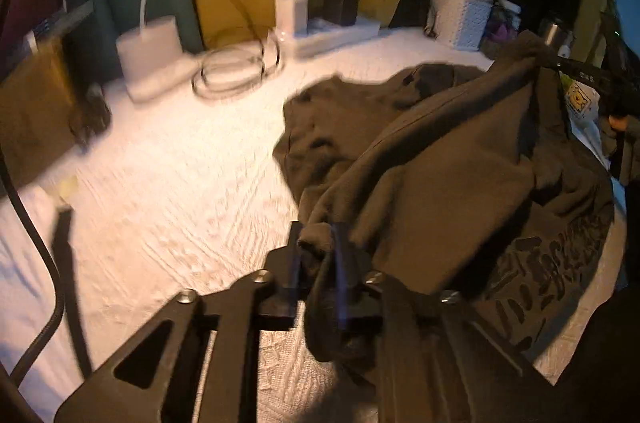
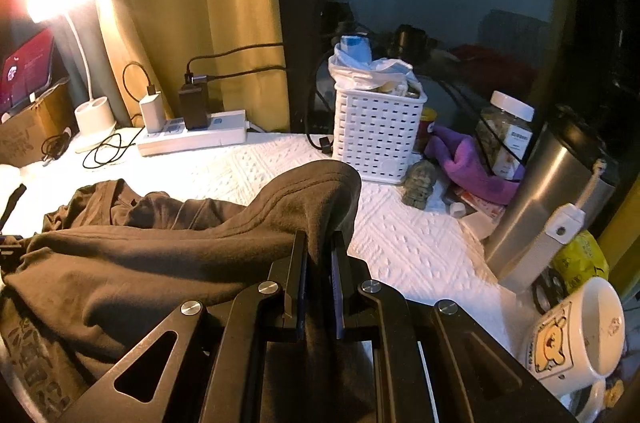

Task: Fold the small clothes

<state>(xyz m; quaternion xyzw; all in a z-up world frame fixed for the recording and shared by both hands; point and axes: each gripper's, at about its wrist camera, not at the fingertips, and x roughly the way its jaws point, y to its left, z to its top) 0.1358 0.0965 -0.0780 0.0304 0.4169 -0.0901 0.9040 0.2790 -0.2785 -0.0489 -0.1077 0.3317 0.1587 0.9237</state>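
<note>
A dark brown-grey T-shirt [image 1: 460, 175] with a dark printed pattern lies crumpled on the white textured cloth [image 1: 180, 183]. My left gripper [image 1: 318, 243] is shut on one bunched edge of the T-shirt and lifts it. My right gripper [image 2: 320, 243] is shut on another edge of the T-shirt [image 2: 160, 263], which drapes over its fingers. In the left wrist view the right gripper [image 1: 560, 65] shows at the far right, holding the raised fabric taut between the two grippers.
A white power strip [image 2: 192, 139] with chargers, coiled cables [image 1: 236, 71] and a lamp base [image 2: 94, 119] stand at the back. A white basket [image 2: 376, 135], purple cloth [image 2: 472, 167], jar [image 2: 506, 135], steel flask [image 2: 548, 199] and bear mug [image 2: 576, 335] crowd the right.
</note>
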